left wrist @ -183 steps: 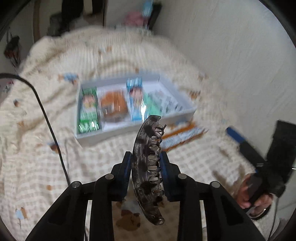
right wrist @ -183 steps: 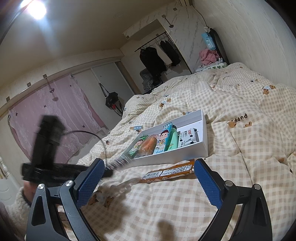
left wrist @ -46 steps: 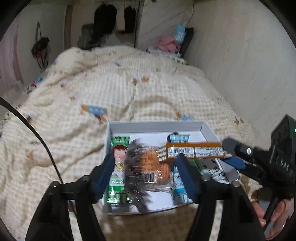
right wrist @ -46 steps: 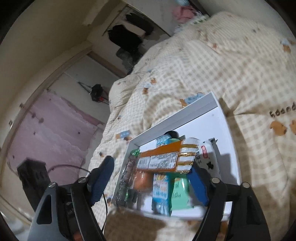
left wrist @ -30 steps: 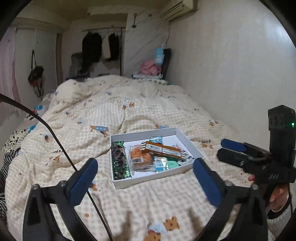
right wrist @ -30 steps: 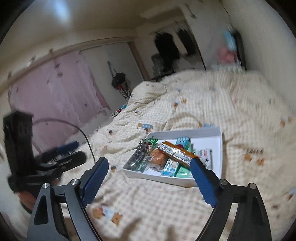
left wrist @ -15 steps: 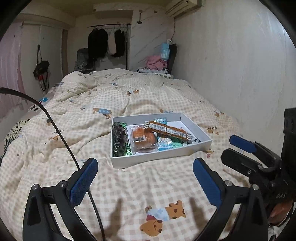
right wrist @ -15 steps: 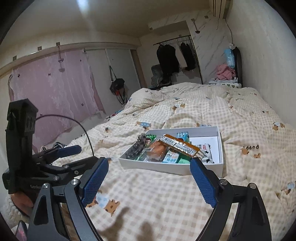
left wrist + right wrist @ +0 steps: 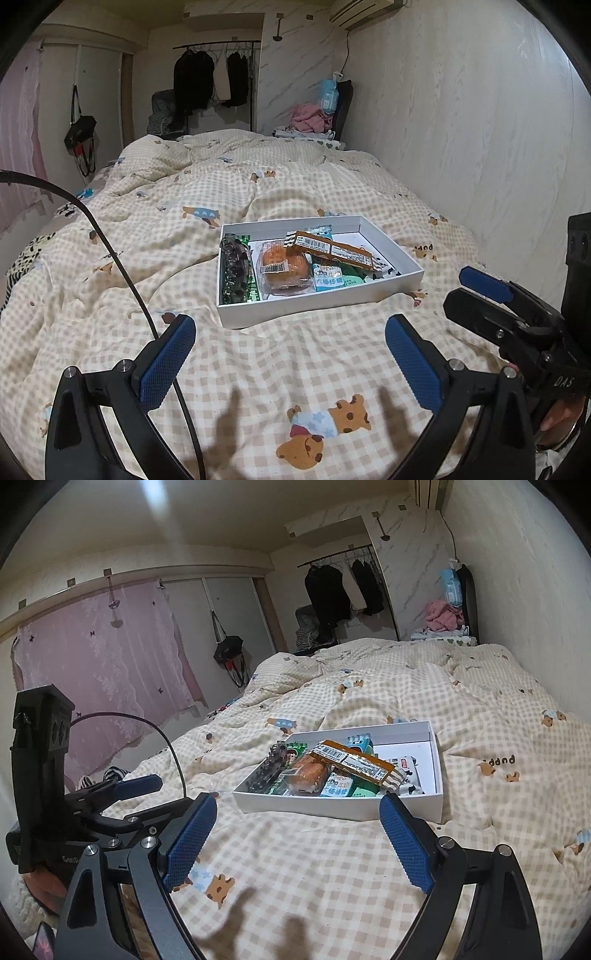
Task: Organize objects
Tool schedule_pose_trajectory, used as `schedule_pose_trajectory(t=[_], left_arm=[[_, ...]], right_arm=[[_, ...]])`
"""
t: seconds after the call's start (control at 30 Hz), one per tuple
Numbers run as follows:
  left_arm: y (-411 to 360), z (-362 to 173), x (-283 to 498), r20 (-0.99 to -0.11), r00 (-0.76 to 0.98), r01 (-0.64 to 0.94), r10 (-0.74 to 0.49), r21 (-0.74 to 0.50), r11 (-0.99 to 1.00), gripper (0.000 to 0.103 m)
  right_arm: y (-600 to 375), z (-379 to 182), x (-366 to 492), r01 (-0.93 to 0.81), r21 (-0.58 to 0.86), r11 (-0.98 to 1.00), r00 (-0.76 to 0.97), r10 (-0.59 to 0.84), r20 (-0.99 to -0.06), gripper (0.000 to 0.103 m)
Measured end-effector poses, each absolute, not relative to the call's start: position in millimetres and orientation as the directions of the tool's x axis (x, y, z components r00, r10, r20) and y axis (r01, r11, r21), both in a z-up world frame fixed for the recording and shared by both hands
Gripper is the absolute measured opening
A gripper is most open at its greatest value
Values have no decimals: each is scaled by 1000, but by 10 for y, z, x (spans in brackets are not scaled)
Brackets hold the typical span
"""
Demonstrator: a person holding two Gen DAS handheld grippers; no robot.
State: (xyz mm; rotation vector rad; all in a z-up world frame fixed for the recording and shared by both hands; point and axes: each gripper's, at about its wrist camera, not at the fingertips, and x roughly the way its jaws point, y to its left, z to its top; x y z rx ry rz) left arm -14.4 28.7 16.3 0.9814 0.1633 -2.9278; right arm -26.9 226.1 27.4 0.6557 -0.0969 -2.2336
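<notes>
A shallow white box (image 9: pixel 388 288) (image 9: pixel 436 760) rests on the checked duvet. Inside it lie a dark hair claw (image 9: pixel 234 266) (image 9: pixel 267 770) at the left, a wrapped orange bun (image 9: pixel 282 264) (image 9: pixel 308 771), several snack packets, and a long orange-wrapped bar (image 9: pixel 332 251) (image 9: pixel 356 762) laid across the top. My left gripper (image 9: pixel 290 354) hangs open and empty over the duvet, well short of the box. My right gripper (image 9: pixel 297 832) is open and empty too, just before the box's near wall. Each gripper shows at the edge of the other's view.
The cream checked duvet (image 9: pixel 258 369) with bear prints covers the whole bed. A pale wall (image 9: pixel 480 129) runs along the right side. A clothes rail (image 9: pixel 214 81), a pink curtain (image 9: pixel 103 664) and a black cable (image 9: pixel 122 266) lie beyond and to the left.
Both grippers let go of their items over the box, the hair claw and the orange bar, then drew back and sank toward the duvet. In the last half second hardly anything moves.
</notes>
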Motion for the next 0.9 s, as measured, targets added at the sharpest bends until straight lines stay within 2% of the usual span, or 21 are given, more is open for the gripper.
schedule_pose_trajectory(t=[0.9], left_arm=[[354,117,-163,-623,-782,72,-29,-44,-996,103]], right_arm=[[2262,249,-294,667,278,-691,-550,-709,-441,91]])
